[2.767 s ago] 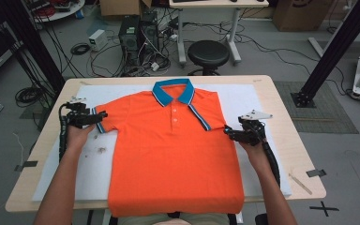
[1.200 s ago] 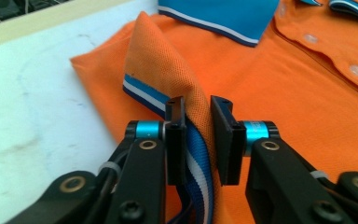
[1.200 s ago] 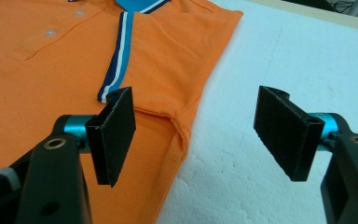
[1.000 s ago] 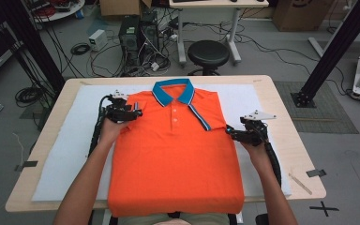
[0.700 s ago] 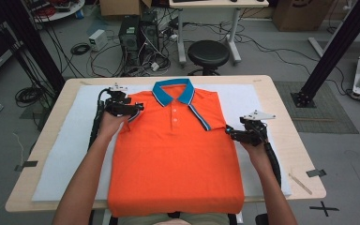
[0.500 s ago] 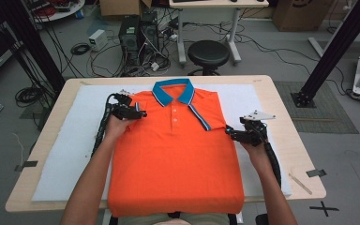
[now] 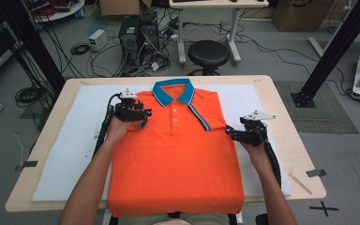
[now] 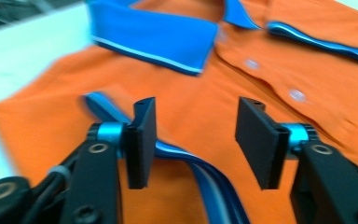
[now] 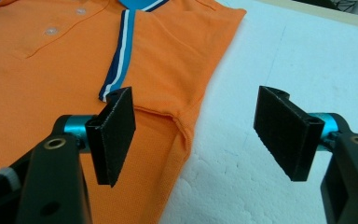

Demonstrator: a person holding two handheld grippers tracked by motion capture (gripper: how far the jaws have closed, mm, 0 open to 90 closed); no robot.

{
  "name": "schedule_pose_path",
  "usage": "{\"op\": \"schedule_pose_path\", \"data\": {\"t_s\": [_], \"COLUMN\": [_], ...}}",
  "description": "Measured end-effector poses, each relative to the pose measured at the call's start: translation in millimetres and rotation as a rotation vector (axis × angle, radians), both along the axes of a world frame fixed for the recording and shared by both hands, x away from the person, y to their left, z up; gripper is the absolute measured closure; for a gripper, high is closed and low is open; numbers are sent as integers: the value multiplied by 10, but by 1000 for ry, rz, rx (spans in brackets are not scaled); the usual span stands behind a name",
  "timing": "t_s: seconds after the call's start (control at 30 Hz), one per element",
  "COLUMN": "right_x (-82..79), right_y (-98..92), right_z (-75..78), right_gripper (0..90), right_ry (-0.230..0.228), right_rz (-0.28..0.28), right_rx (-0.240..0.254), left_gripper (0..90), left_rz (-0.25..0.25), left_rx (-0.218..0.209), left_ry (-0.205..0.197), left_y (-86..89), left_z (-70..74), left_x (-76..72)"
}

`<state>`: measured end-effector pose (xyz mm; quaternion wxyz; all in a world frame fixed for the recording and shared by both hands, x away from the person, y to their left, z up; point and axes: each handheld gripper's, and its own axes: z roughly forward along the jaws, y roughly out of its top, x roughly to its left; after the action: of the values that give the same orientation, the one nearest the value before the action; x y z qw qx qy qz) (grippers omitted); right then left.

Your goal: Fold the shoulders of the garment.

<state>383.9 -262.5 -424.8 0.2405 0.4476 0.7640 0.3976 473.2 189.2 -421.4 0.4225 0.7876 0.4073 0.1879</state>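
The table (image 7: pixel 281 117) is a light wooden top that carries a white foam sheet (image 7: pixel 70 154) over most of its surface. The orange polo shirt (image 7: pixel 176 164) lies flat, front side up, on the middle of the foam sheet, with its hem toward the person and its blue collar (image 7: pixel 173 90) toward the far edge. Both sleeves are folded inward onto the body of the shirt, so the outline is a plain rectangle. The striped blue sleeve cuff (image 7: pixel 199 117) of the folded sleeve on the right-hand side runs diagonally across the chest beside the button placket.

The left gripper (image 7: pixel 143 114) rests over the upper left shoulder area of the shirt, just beside the collar. In the left gripper view the jaws stand apart, with the folded striped cuff (image 8: pixel 205 172) lying on the fabric between them; the pads do not press on it. The jaws have just been closing, and the grip is not yet made. That view is blurred.

The right gripper (image 7: pixel 229 133) sits at the right edge of the shirt, about level with the chest. In the right gripper view its jaws are spread wide and released: one pad hangs over the orange fabric at the side fold (image 9: pixel 182 126), the other over the bare foam sheet (image 9: pixel 270 56). No material is clamped between them.
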Motion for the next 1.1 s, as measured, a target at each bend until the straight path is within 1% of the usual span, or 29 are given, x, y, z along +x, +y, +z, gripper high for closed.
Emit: {"op": "schedule_pose_path", "data": {"t_s": [0.03, 0.07, 0.1, 0.13, 0.17, 0.2, 0.23, 0.27, 0.3, 0.37, 0.4, 0.43, 0.53, 0.6, 0.63, 0.67, 0.7, 0.73, 0.77, 0.8, 0.83, 0.87, 0.9, 0.93, 0.97, 1.0, 1.03, 1.07, 1.1], "right_x": [1, 2, 2, 0, -1, -2, 0, 1, 3, 3, 3, 2, -1, -1, 0, -1, -2, -3, -3, -5, -5, -5, -6, -4, -4, -3, -3, 0, 1], "right_y": [1, 3, 3, 8, 8, 9, 6, 4, 3, 3, 4, 5, 4, -2, -4, -4, -5, -4, -4, -4, -4, -1, 2, 4, 4, 6, 6, 6, 4], "right_z": [-1, -2, -2, -1, -1, -1, -2, -3, -3, -4, -4, -4, 0, 2, 3, 3, 4, 4, 4, 6, 6, 5, 4, 2, 2, 1, 1, -1, -2], "right_gripper": [298, 298, 298, 298, 298, 298, 298, 298, 298, 298, 298, 299, 299, 299, 299, 299, 299, 299, 299, 299, 299, 300, 301, 301, 301, 301, 301, 301, 301], "right_ry": [0, -1, -1, -2, -2, -1, 0, 1, 1, 2, 2, 1, -2, 0, 1, 1, 0, -2, -2, -3, -3, -1, 1, -1, -1, 0, 0, 0, 2], "right_rz": [0, -1, -1, 0, 2, 2, -1, -1, -2, -1, 0, 0, 3, 0, 0, -1, 0, 2, 2, 1, 1, -1, 0, 2, 2, 3, 3, -1, 1], "right_rx": [0, 0, 0, -1, -3, -1, -1, 0, 0, 0, -1, 0, 0, 1, 3, 3, 0, 0, 0, -1, -1, 0, 0, -2, -2, -3, -3, -2, -1], "left_gripper": [482, 485, 496, 517, 516, 513, 508, 486, 479, 479, 478, 478, 471, 470, 469, 460, 447, 443, 444, 455, 473, 513, 567, 583, 605, 638, 651, 668, 673], "left_rz": [0, 91, 91, 139, 145, 137, 134, 132, 126, 108, 95, 75, 9, -10, -14, -14, -11, 6, 6, 54, 54, 125, 125, 156, 156, 136, 136, 103, 88], "left_rx": [0, 59, 59, 66, 53, 40, 39, 34, 21, 14, 7, 8, 6, 9, -2, -2, -13, -20, -20, 40, 40, 81, 81, 88, 88, 107, 107, 104, 101], "left_ry": [0, 10, 10, 36, 53, 76, 96, 107, 109, 107, 110, 114, 102, 76, 64, 64, 54, 28, 28, 16, 16, 19, 19, 32, 32, 36, 36, 44, 50], "left_y": [0, 26, 26, 72, 89, 95, 93, 87, 74, 36, 9, -18, -109, -141, -137, -137, -123, -77, -77, -35, -35, 11, 11, 20, 20, -28, -28, -88, -113], "left_z": [0, 3, 3, -32, -57, -87, -115, -135, -149, -165, -179, -192, -205, -184, -168, -168, -148, -118, -118, -111, -111, -118, -118, -140, -140, -171, -171, -202, -219], "left_x": [0, 12, 12, 33, 46, 59, 71, 81, 87, 94, 100, 106, 90, 70, 63, 63, 58, 42, 42, 37, 37, 37, 37, 49, 49, 52, 52, 52, 54]}}
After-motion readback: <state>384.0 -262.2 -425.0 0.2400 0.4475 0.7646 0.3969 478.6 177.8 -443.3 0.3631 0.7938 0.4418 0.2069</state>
